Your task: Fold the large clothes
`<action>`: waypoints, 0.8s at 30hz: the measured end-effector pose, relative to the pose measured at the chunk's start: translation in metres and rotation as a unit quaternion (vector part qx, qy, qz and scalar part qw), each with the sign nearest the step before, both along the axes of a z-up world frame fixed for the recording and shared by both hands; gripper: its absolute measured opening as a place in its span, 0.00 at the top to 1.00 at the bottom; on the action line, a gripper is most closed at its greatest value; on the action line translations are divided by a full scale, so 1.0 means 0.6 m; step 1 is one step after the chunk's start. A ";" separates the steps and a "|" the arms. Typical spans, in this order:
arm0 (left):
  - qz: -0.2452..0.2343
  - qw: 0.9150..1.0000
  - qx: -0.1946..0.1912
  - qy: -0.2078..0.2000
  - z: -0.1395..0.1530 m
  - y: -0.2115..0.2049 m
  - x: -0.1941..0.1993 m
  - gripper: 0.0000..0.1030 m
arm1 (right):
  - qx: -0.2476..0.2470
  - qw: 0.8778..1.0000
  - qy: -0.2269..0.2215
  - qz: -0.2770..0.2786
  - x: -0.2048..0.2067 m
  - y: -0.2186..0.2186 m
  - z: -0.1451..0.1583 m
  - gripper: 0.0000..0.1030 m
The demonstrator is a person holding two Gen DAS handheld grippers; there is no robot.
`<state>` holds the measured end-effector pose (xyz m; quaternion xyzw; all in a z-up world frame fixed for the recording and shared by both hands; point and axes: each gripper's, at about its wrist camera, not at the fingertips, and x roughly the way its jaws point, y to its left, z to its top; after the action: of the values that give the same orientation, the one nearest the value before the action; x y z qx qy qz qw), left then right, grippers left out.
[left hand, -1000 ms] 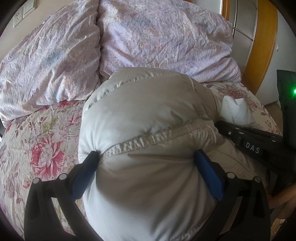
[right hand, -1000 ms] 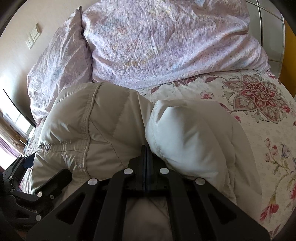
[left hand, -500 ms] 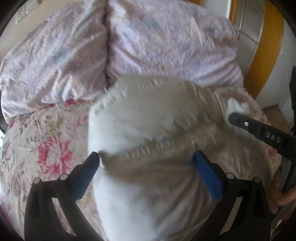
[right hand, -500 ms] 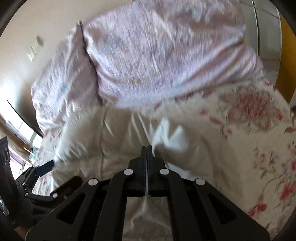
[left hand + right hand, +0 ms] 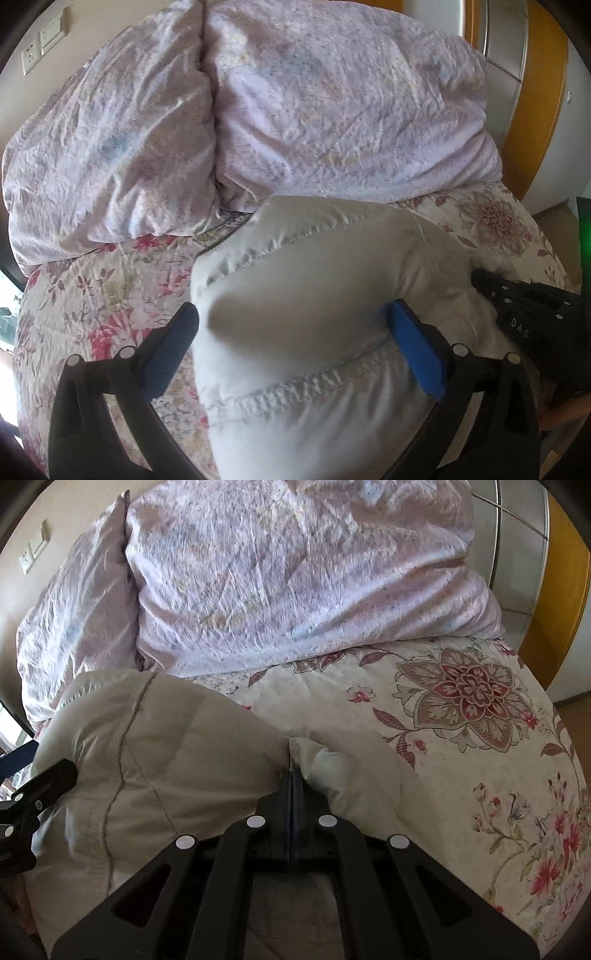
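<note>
A puffy off-white down jacket (image 5: 306, 291) lies bunched on the flowered bed (image 5: 92, 295). My left gripper (image 5: 295, 328) straddles its thick folded bulk. The blue pads (image 5: 415, 350) stand wide apart and press into the padding on both sides, with a stitched seam running between them. My right gripper (image 5: 293, 773) is shut, its tips pinched on a thin fold of the jacket (image 5: 177, 746) in the crease between two puffs. The right gripper (image 5: 517, 306) also shows at the right edge of the left wrist view. The left gripper's finger (image 5: 48, 779) shows at the left edge of the right wrist view.
Two large lilac pillows (image 5: 332, 110) (image 5: 110, 147) are piled at the head of the bed behind the jacket. A wall socket (image 5: 40, 44) is at upper left. An orange-framed wardrobe door (image 5: 554, 590) stands on the right. Bare flowered bedspread (image 5: 480, 720) lies to the right.
Both grippers have risen a little and carried the jacket with them. The jacket's seam now sits nearer the camera between the left fingers. More bedspread shows to the right.
</note>
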<state>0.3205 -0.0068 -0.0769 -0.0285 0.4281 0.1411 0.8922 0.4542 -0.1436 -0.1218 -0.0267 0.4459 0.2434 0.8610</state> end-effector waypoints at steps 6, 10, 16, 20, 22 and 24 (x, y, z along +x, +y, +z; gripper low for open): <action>0.001 1.000 -0.014 0.006 -0.020 0.001 0.004 0.02 | 0.022 1.000 -0.001 0.002 0.002 -0.008 -0.013 1.00; 0.002 1.000 -0.017 0.001 -0.032 0.002 0.003 0.02 | 0.035 0.999 -0.003 0.002 0.001 -0.012 -0.017 1.00; 0.004 0.999 -0.034 -0.013 -0.048 0.008 0.001 0.02 | 0.054 0.999 -0.007 -0.001 0.001 -0.017 -0.022 1.00; 0.005 0.999 -0.045 -0.022 -0.057 0.011 0.002 0.02 | 0.064 0.998 -0.010 -0.003 0.003 -0.018 -0.027 1.00; 0.006 0.998 -0.047 -0.027 -0.061 0.012 0.001 0.02 | 0.067 0.998 -0.013 -0.005 0.002 -0.018 -0.028 1.00; 0.007 0.998 -0.049 -0.031 -0.063 0.012 0.001 0.02 | 0.070 0.997 -0.017 -0.006 0.001 -0.019 -0.029 1.00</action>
<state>0.3209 0.0004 -0.1149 -0.0791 0.4062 0.1250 0.9017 0.4548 -0.1549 -0.1394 0.0329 0.4134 0.2682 0.8695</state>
